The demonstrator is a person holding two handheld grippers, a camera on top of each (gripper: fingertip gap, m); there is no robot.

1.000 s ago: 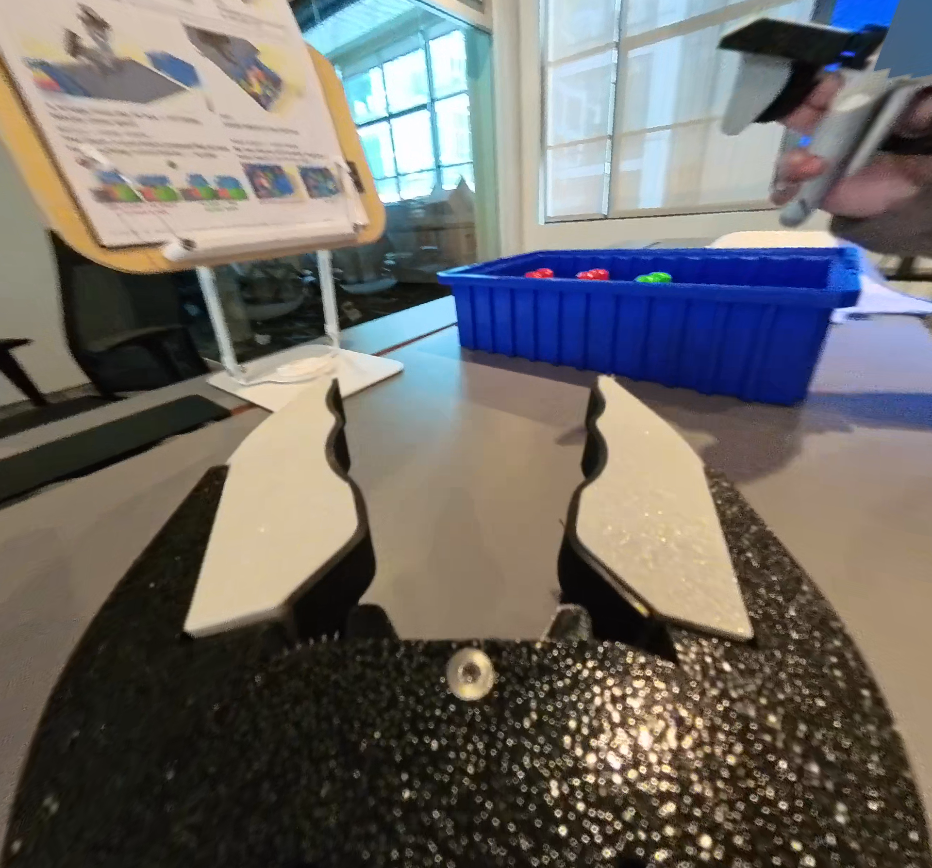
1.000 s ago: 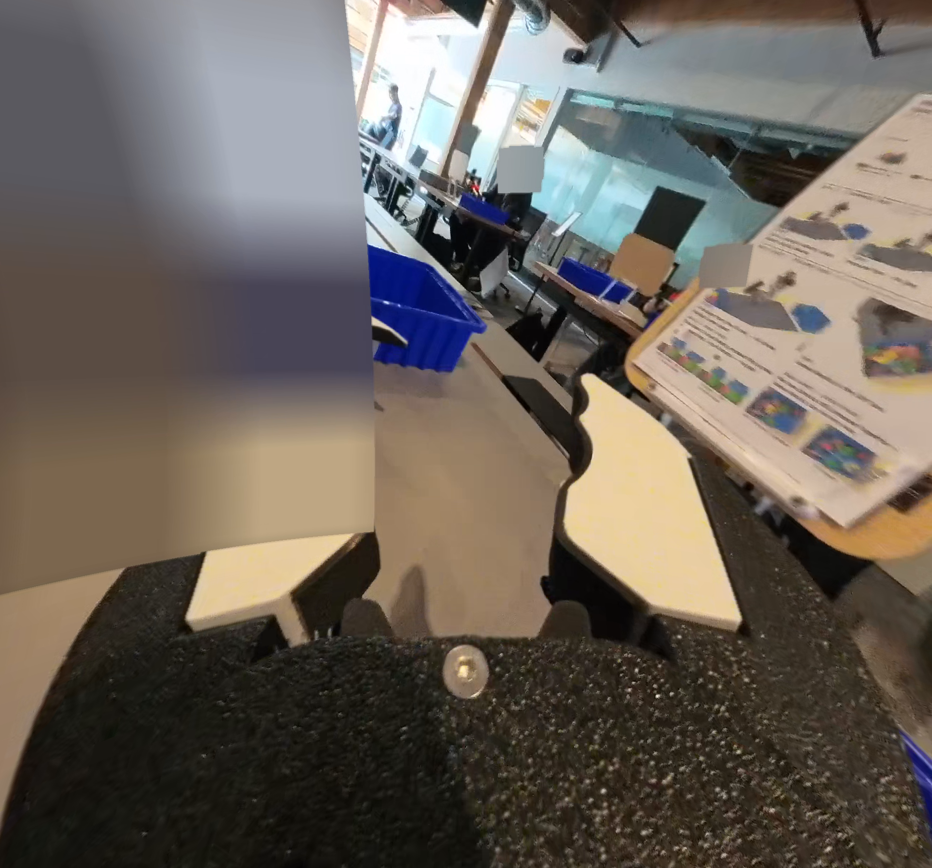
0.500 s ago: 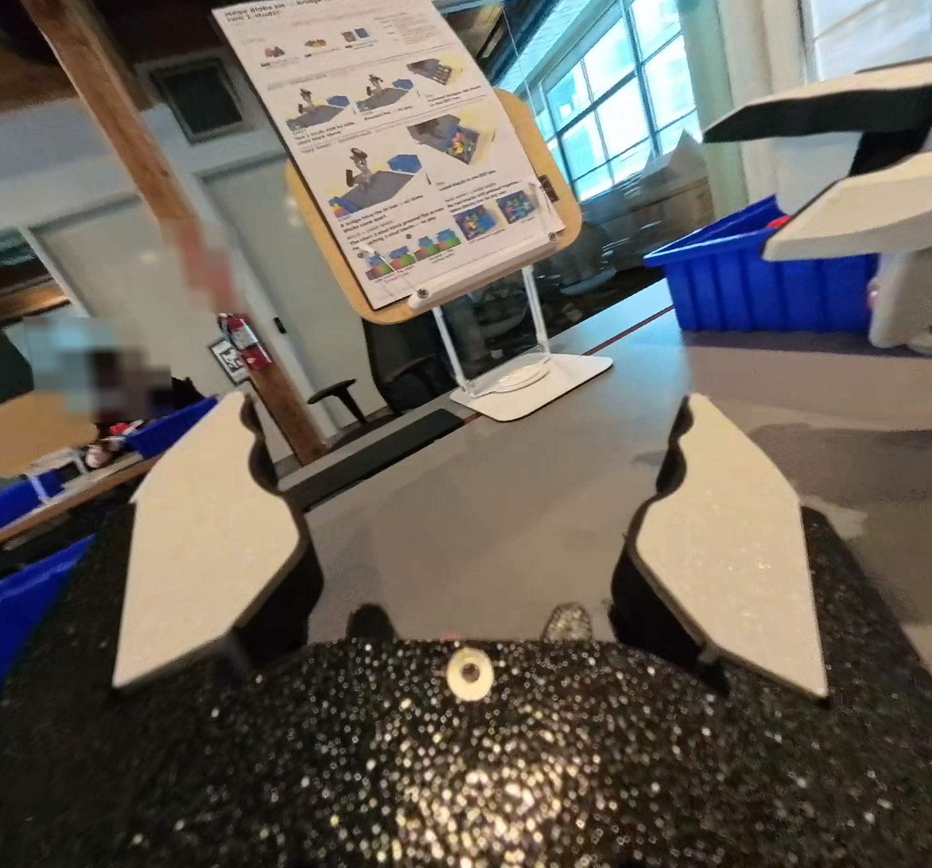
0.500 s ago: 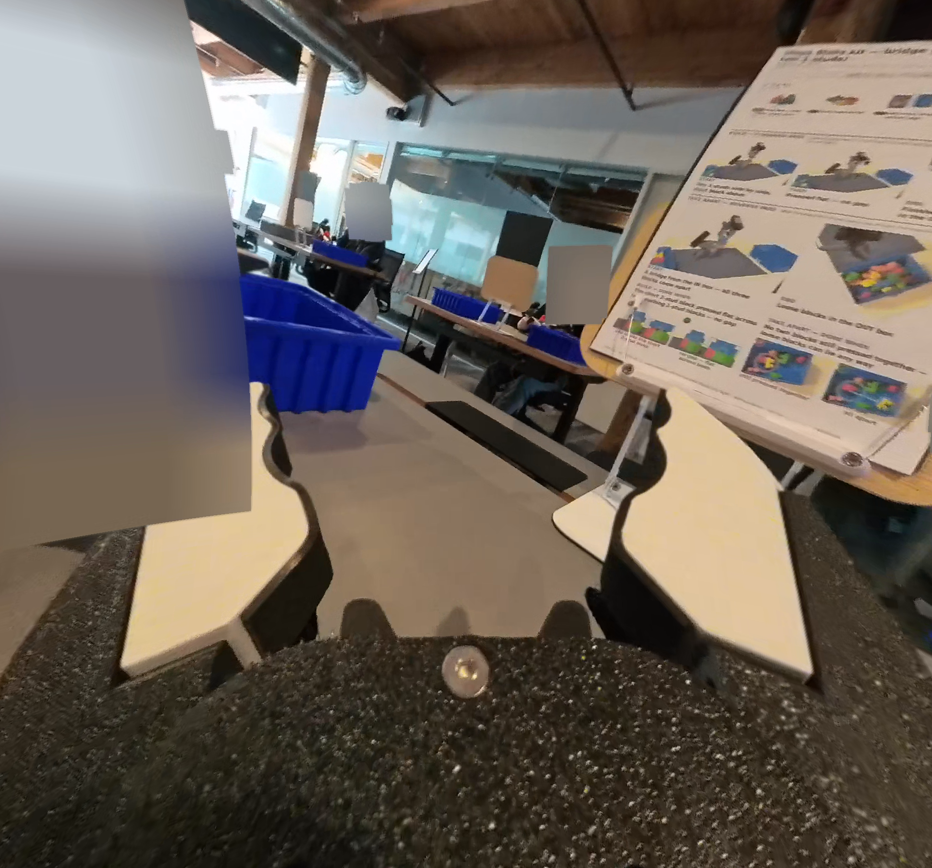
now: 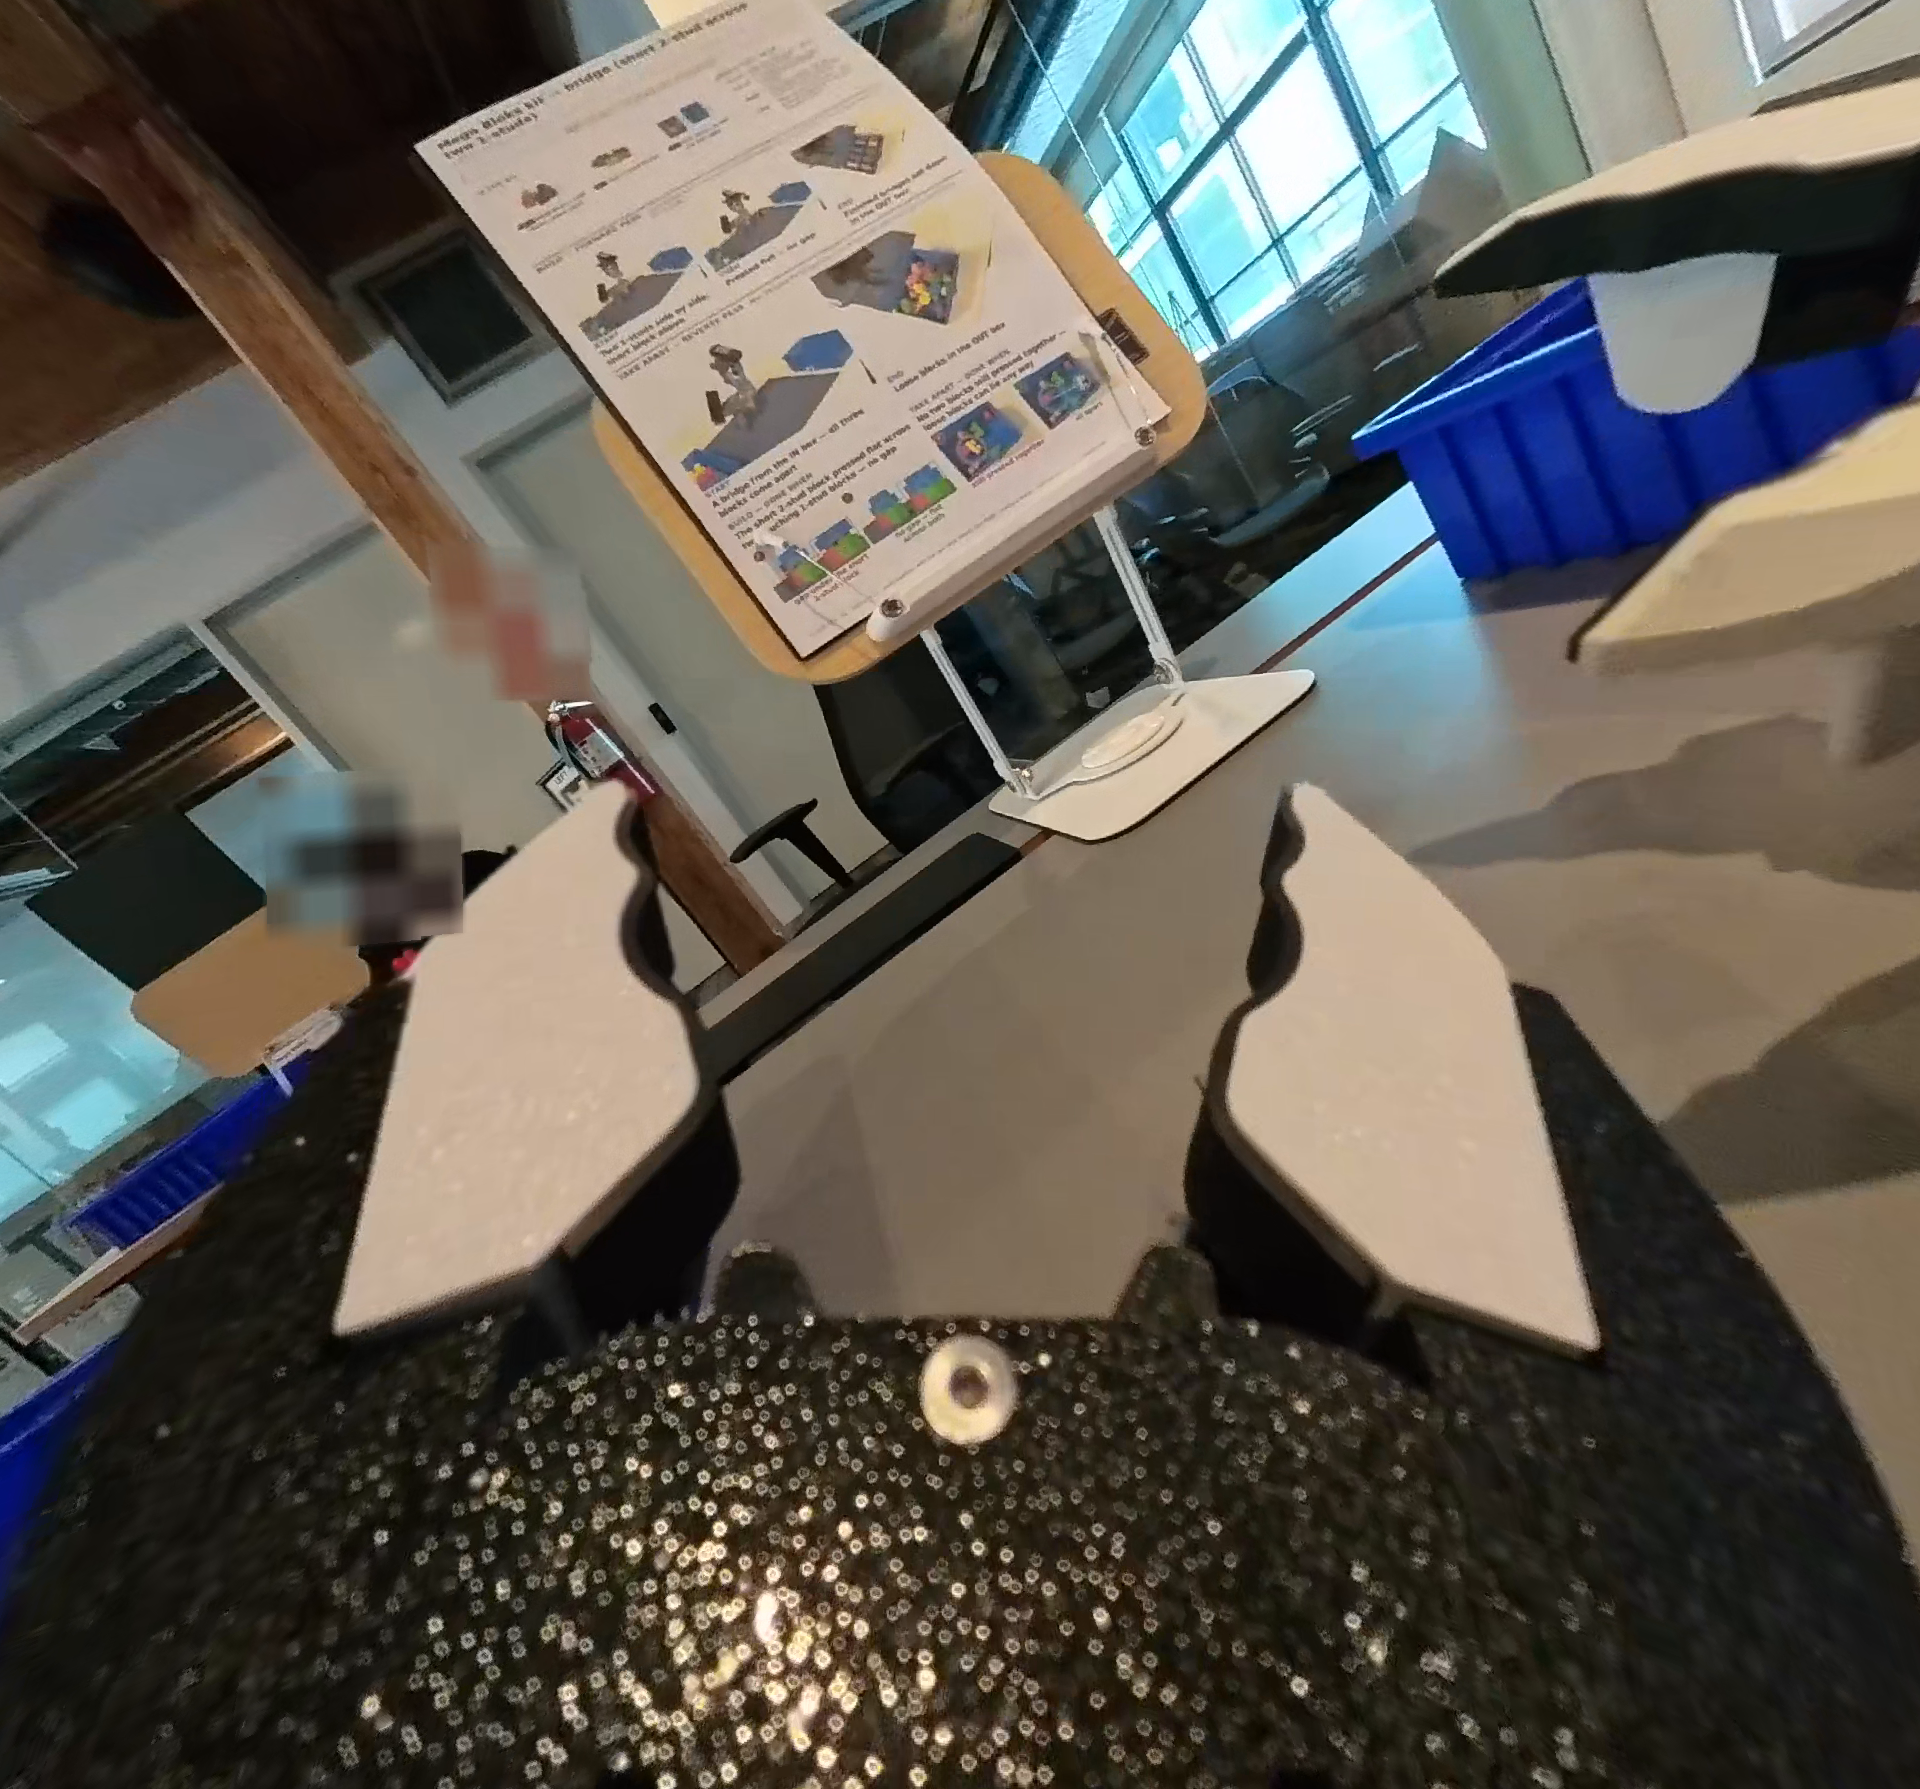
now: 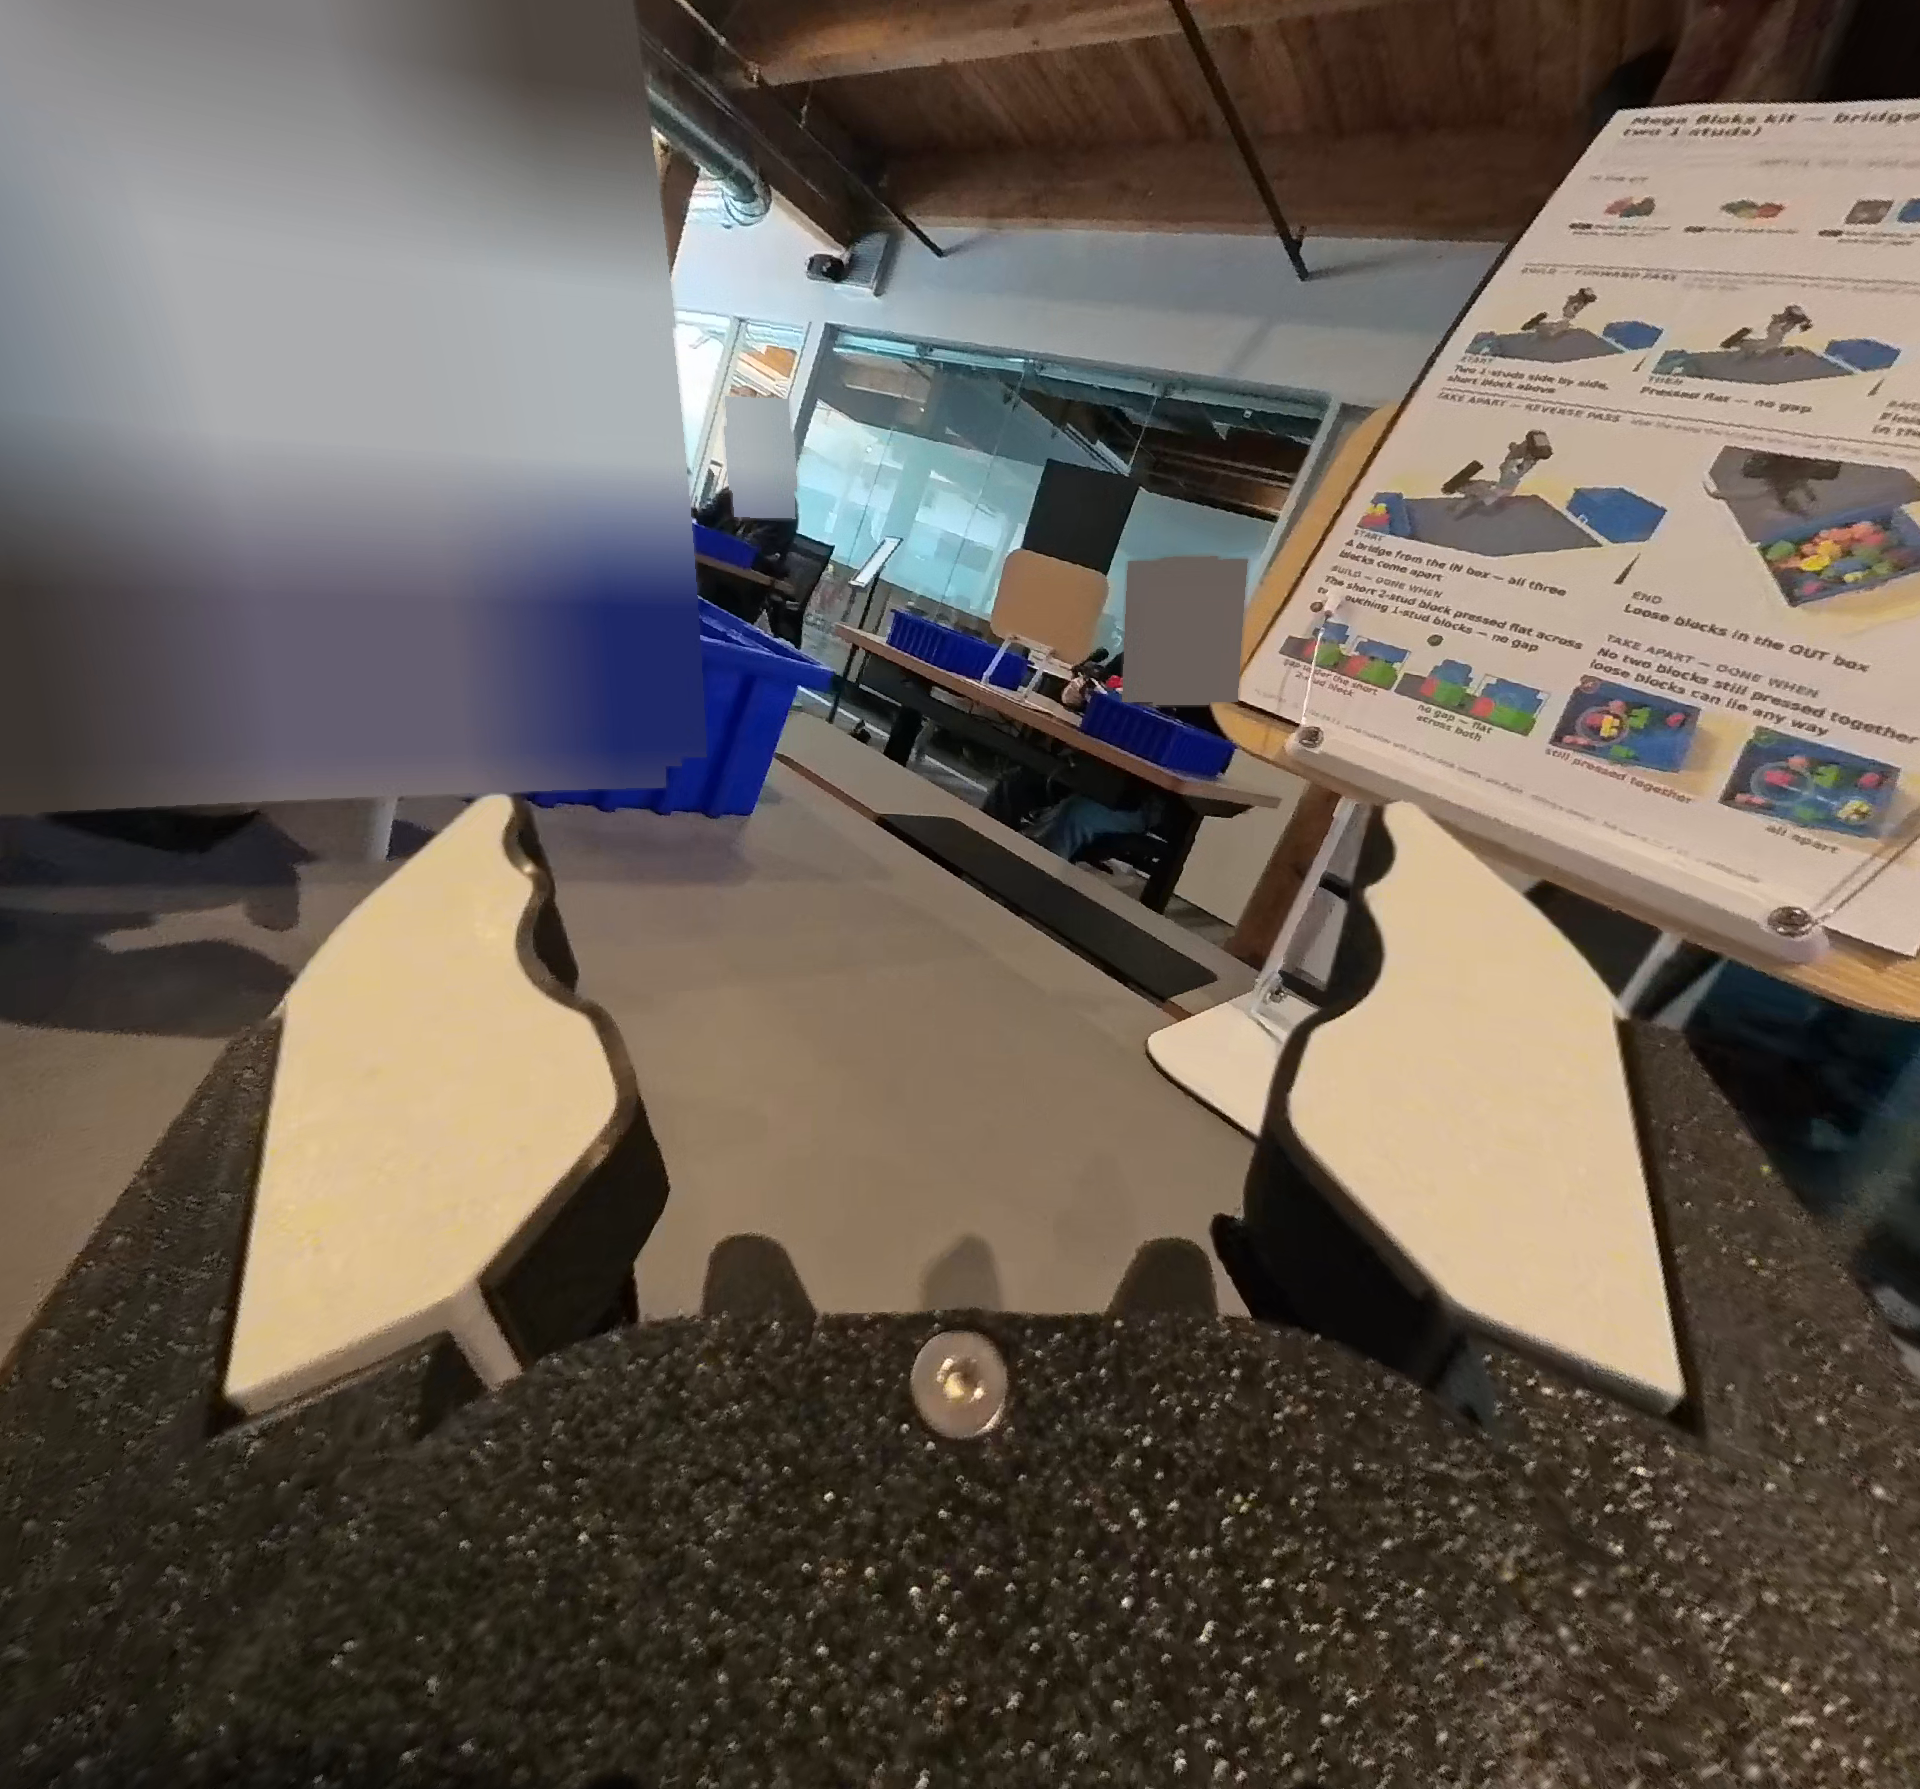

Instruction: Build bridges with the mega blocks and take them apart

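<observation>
My left gripper point(image 5: 961, 866) is open and empty, held low over the grey table point(image 5: 1403, 700) and tilted up toward the instruction sheet. My right gripper point(image 6: 940, 856) is open and empty too, above the same table point(image 6: 831, 1012). The right gripper also shows in the left wrist view point(image 5: 1621, 451) at the far right, jaws apart, in front of a blue bin point(image 5: 1538, 472). Another blue bin point(image 6: 743, 731) stands at the table's left end in the right wrist view. No blocks are visible in either view.
An instruction sheet on a wooden board with a white stand point(image 5: 821, 368) stands at the table's back edge; it also shows in the right wrist view point(image 6: 1621, 576). Further tables with blue bins point(image 6: 1153, 742) and chairs lie beyond. A wooden post point(image 5: 260, 305) rises behind the table.
Both grippers have swung and tilted upward, so the left view went from the blue bin with blocks to the instruction stand. Both sets of jaws have opened wider.
</observation>
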